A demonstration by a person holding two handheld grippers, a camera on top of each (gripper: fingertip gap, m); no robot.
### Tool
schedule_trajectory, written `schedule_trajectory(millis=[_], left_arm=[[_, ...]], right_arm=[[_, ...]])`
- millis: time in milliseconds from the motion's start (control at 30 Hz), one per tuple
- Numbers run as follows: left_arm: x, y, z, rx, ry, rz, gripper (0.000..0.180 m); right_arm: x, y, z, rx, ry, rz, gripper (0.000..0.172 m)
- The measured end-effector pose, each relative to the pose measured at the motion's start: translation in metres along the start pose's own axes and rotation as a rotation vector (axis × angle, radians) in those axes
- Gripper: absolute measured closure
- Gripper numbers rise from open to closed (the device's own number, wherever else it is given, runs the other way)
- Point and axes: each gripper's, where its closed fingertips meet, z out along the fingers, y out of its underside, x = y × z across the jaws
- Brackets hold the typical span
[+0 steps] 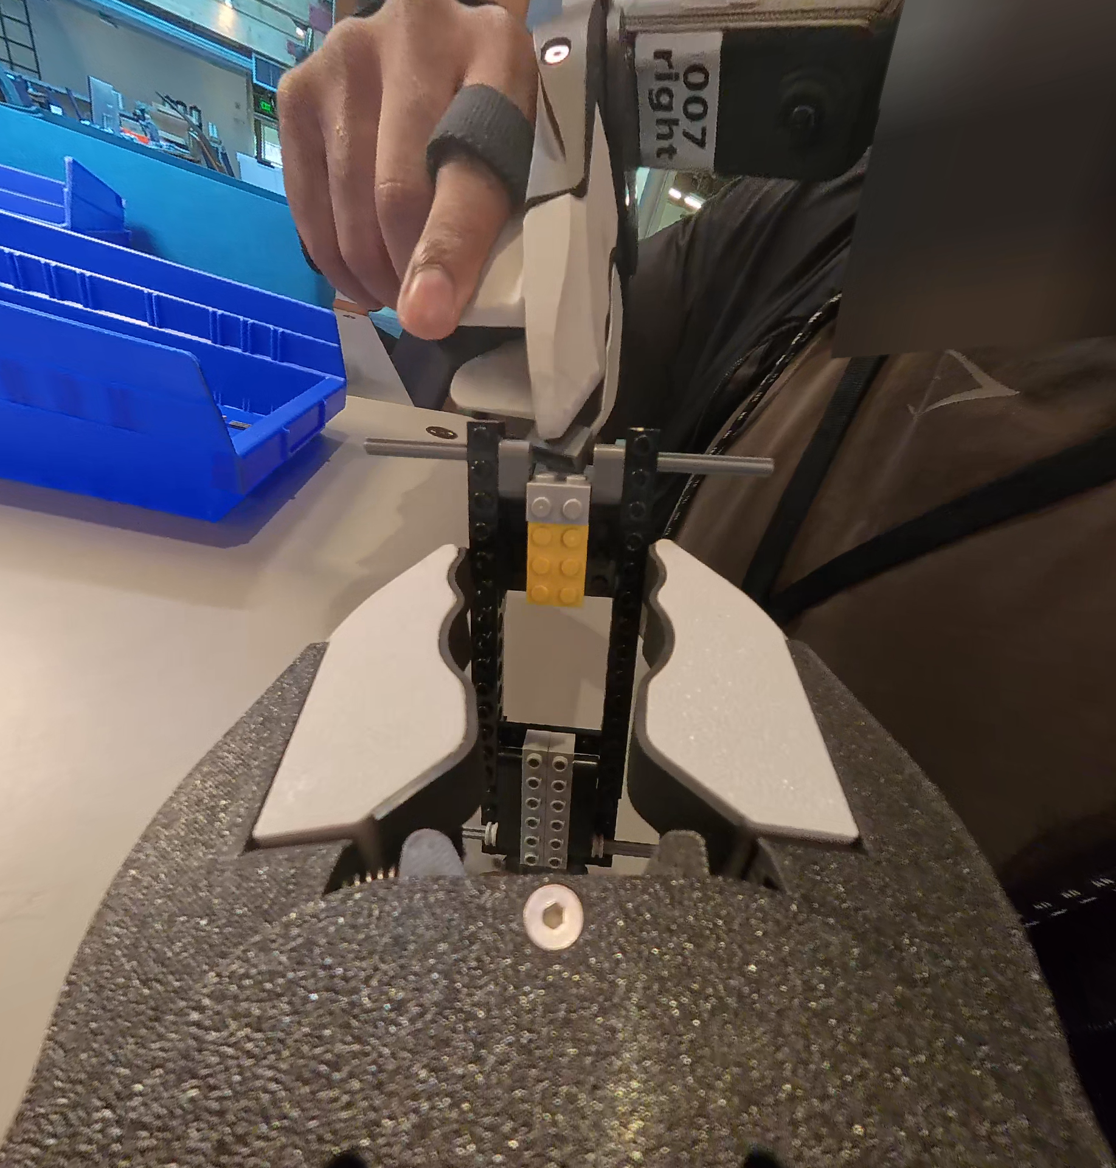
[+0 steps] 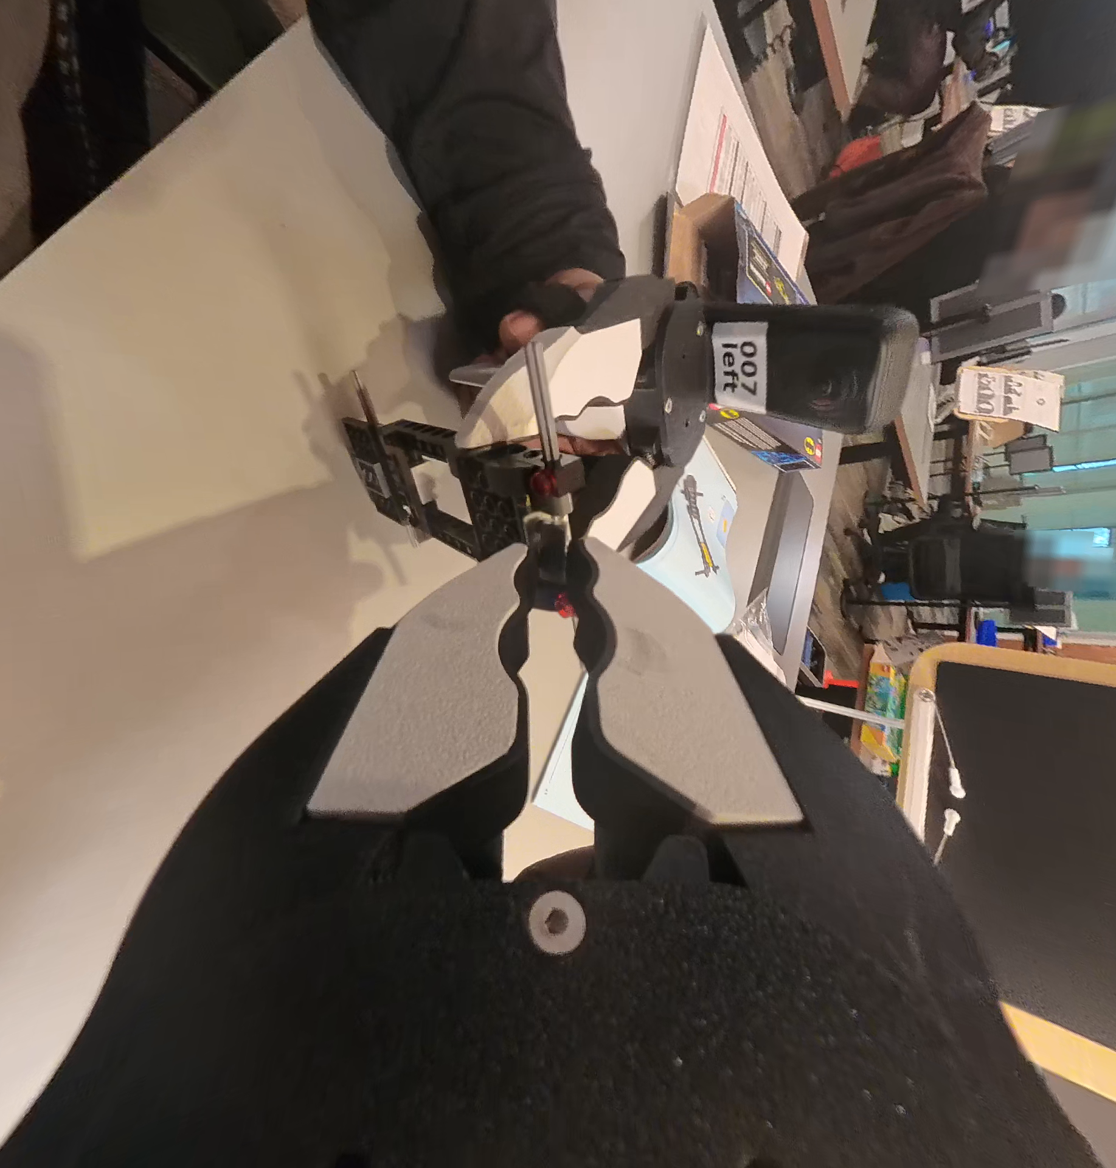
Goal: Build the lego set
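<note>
Brick frame (image 1: 555, 632), built from two long black holed beams joined by cross pieces, lies lengthwise between the fingers of the left gripper (image 1: 555, 594); both grey pads press against the outer sides of the beams, so this gripper is clamped on the frame and holds it above the pale table (image 1: 100, 663). A yellow studded plate (image 1: 556, 564) and a small grey studded plate (image 1: 558, 500) sit in line on the frame's middle, and a grey axle (image 1: 713, 468) runs crosswise through the far ends of the beams, sticking out on both sides. At that far end the right gripper (image 2: 554, 556) comes in from above, held by a hand (image 1: 384, 177) with a dark strap round one finger; its fingers are nearly together and pinch a small dark piece (image 2: 552, 550) that sits on the axle between the beams. A blue plastic bin (image 1: 163, 354) stands on the table to the left, well apart from the frame.
</note>
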Motion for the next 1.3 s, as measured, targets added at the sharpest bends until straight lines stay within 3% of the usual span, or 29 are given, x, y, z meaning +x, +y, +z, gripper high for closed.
schedule_trajectory(millis=[1000,1133,1300], left_arm=[[0.007,0.000,0.001,0.025,0.061,-0.011,0.128],[0.002,-0.002,-0.004,0.038,0.012,-0.001,0.128],[-0.007,-0.007,-0.016,0.076,-0.051,0.002,0.128]], right_arm=[[-0.001,-0.015,0.001,0.164,-0.211,0.059,0.162],[0.011,-0.004,0.000,0.144,-0.111,0.121,0.161],[0.010,0.022,-0.008,0.177,0.125,0.464,0.162]])
